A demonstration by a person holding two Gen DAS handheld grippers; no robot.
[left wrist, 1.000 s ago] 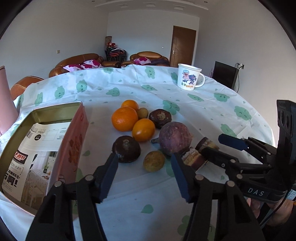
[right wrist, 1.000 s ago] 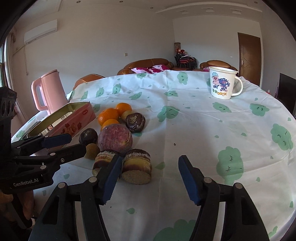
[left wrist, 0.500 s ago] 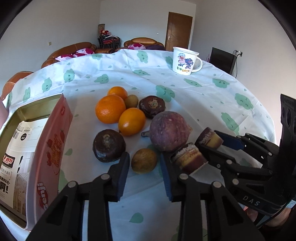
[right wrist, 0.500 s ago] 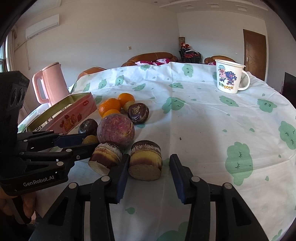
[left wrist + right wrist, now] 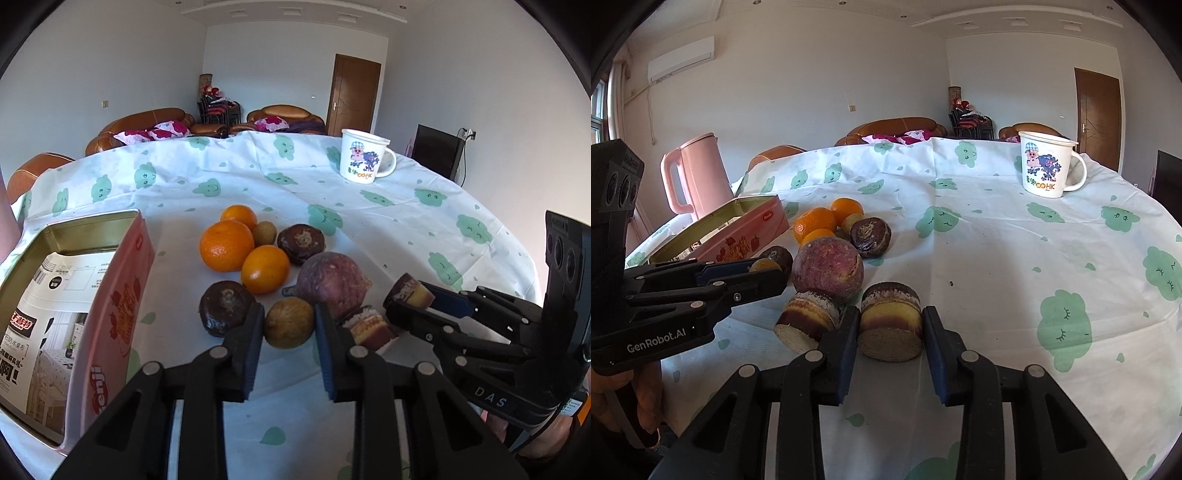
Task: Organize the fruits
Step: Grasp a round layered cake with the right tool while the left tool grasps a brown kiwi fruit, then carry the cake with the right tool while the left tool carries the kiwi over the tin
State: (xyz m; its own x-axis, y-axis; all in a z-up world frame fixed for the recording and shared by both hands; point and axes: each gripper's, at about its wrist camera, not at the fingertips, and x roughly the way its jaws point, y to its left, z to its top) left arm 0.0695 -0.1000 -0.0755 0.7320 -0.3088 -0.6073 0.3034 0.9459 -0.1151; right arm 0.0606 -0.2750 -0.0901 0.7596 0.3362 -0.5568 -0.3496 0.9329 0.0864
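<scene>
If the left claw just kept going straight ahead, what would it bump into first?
The small yellow-brown fruit sitting between the left claw fingers; beyond it, probably the orange, though depth is hard to judge.

- A home living room: brown leather sofas (image 5: 147, 123) with pink patterned cushions (image 5: 162, 130) stand along the far wall.
- A wooden door (image 5: 355, 96) and a wall air conditioner (image 5: 681, 59) (high on the left wall) complete the room.
- The bench wears a white cloth (image 5: 997, 236) printed with green clouds, carrying a cartoon mug (image 5: 1047, 170) and a pink kettle (image 5: 694, 173).
</scene>
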